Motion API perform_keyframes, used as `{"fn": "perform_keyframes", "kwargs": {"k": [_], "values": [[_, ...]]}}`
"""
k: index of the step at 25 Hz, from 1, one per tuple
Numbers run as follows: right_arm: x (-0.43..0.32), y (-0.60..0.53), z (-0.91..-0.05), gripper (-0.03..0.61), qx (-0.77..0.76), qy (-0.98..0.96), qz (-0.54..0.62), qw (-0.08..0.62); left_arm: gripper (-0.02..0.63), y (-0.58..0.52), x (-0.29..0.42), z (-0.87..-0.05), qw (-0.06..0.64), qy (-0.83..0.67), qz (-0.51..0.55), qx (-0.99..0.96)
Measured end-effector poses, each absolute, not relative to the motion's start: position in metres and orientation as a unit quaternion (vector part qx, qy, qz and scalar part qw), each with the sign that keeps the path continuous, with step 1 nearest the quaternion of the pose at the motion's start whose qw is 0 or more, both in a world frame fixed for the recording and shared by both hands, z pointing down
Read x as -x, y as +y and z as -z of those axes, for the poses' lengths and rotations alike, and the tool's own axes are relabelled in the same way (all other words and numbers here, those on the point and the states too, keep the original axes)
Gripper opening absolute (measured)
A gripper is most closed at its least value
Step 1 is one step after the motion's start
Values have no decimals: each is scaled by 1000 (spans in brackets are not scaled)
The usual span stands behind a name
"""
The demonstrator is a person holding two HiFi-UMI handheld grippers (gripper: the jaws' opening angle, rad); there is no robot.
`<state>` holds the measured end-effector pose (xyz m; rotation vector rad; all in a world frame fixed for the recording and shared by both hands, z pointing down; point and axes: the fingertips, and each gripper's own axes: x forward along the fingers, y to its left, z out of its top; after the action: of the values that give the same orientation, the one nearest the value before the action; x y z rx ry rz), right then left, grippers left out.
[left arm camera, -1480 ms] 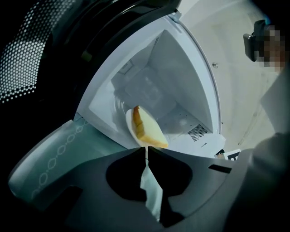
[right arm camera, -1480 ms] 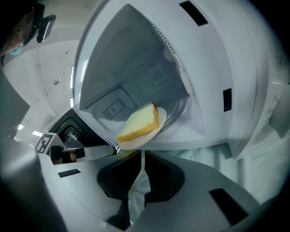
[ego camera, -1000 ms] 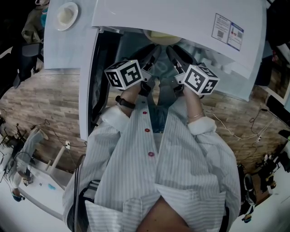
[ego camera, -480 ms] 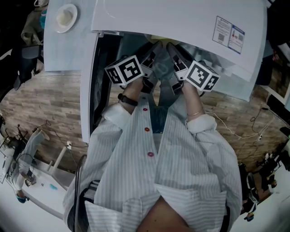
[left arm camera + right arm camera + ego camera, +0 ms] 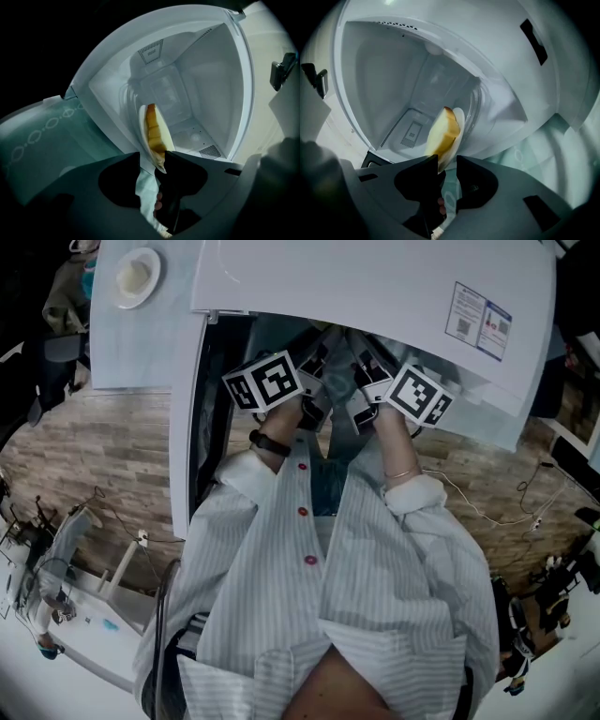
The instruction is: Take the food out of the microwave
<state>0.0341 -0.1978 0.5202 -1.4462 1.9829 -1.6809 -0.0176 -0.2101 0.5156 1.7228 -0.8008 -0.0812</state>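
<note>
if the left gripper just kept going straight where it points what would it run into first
The plate with the food: its rim sits between the left gripper's fingers, which have just been opening. Past it, likely the microwave's back wall.

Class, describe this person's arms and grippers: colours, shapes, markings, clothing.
Left gripper and right gripper: grey bodies, black scooped jaws, each bearing a white cube with black square markers. Sleeves: white with fine grey stripes, cuffs turned back. Dark wristband on the left, thin bracelet on the right. Left jaws were just opening, right closing, plate rim between each.
</note>
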Motion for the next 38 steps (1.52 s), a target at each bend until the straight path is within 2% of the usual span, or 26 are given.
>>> {"fn": "perform_keyframes", "kwargs": {"k": [9, 10, 14, 38], "values": [[-33, -201, -519, 99, 478, 658, 572, 106, 133, -212, 15, -516, 584, -338, 34, -737], [-33, -201, -520, 94, 478, 655, 574, 111, 106, -212, 15, -517, 585, -338, 34, -736], [-32, -200, -520, 84, 475, 646, 583, 129, 80, -212, 15, -515, 587, -336, 38, -735], [-31, -172, -518, 66, 478, 622, 597, 167, 71, -188, 18, -511, 587, -326, 36, -741]]}}
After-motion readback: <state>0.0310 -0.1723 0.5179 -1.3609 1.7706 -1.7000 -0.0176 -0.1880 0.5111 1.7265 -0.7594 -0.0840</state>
